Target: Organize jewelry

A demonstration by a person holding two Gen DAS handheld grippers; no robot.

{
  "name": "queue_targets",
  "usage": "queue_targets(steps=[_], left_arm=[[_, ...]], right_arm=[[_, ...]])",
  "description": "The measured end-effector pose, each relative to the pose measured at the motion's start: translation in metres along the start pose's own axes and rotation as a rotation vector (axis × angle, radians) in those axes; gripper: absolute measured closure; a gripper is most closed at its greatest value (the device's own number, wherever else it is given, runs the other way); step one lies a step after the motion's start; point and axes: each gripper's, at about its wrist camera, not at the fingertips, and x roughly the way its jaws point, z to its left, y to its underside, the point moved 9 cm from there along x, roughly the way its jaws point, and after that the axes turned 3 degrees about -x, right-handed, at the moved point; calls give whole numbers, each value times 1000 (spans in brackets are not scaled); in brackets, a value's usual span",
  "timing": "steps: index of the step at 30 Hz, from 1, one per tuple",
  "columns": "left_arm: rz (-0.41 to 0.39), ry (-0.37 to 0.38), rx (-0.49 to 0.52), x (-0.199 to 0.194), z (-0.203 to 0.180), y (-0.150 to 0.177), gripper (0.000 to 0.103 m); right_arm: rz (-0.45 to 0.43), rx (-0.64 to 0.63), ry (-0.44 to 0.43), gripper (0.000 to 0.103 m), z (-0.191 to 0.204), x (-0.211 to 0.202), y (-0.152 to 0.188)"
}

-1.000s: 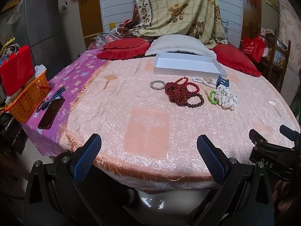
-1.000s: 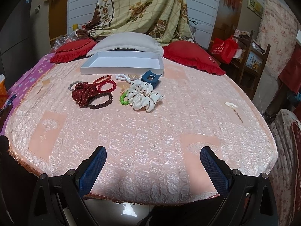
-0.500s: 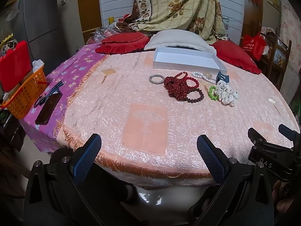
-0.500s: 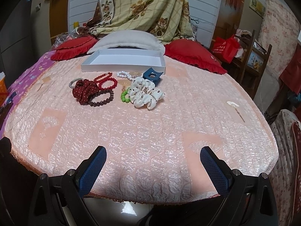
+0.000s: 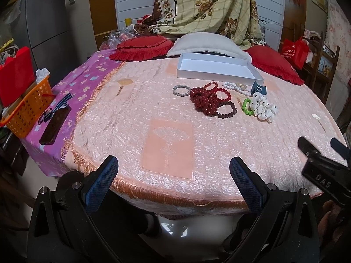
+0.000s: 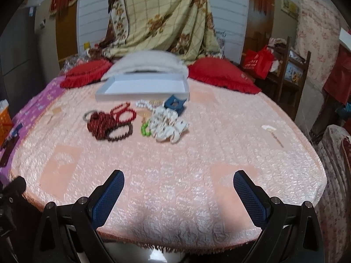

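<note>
lying well beyond both grippers' wide, empty fingers (image 5: 103, 179), the jewelry (image 5: 219, 100).

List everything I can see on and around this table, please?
Tray: 1, white, empty, far side of table.
Bead bracelets: several, red and dark brown, mid-table.
Scrunchie: 1, red dotted, on the bracelets.
Ring bracelet: 1, grey, left of them.
Pearl strand: 1, white, before tray.
Hair claw: 1, blue.
Green bracelet: 1.
White scrunchie: 1, dotted.
Basket: 1, orange, far left.
Phone: 1, dark, on purple cloth.
Cushions: 2 red, 1 white pillow.
Left tongs: open.
Right tongs: open.
</note>
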Motion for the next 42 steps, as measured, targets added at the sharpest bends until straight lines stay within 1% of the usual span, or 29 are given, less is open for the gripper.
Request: queue_targets(steps=[2,4,6,7,10,12,13,17,18,19,21,22,23,26,30,34,39,42], left_arm=[[0,-1,0,0,0,-1,1],[1,-1,-2,0,1,-1,1],[3,-3,-4,0,3,-1,1],[1,-4,-5,0,4,-1,1],[-2,-3,-11,-1,7,0,1],[2,-3,-14,1,8,1,1],[5,-3,-16,1,9,1,1],[10,-2,-25,1,11,2,1],[12,-2,-25,2,10,2,1],[15,-2,-25,2,10,2,1],[15,1,-20,0,8,2,1],[11,1,-17,-1,7,1,1],[9,0,-16,-1,7,1,1],[6,-3,-16,-3,7,0,1],[14,-6,-23,0,9,-2,1],[20,-8,-16,0,8,-1,1],[33,-11,-13,4,7,-1,1],[44,-12,-8,6,5,1,1]], right_arm=[[-52,17,10,4,-4,-10,-6],[-121,30,41,4,-9,-22,-14],[-159,38,42,3,-10,-27,-17],[-154,40,26,3,-8,-24,-15],[-93,12,8,3,1,-12,-8],[-92,-8,8,3,5,-12,-7],[-108,-15,17,3,6,-15,-9],[-261,3,73,3,-3,-44,-23],[-290,5,77,3,-5,-47,-25],[-296,-4,78,3,-4,-47,-25],[-215,-27,74,3,-1,-31,-18],[-180,-12,50,4,-1,-25,-15],[-166,4,32,4,-1,-23,-14],[-172,16,12,4,-1,-25,-16],[-175,-12,5,4,7,-26,-16],[-145,-26,-1,4,10,-20,-13],[-84,-13,-44,4,11,-11,-6],[-62,-18,-44,4,12,-7,-2]])
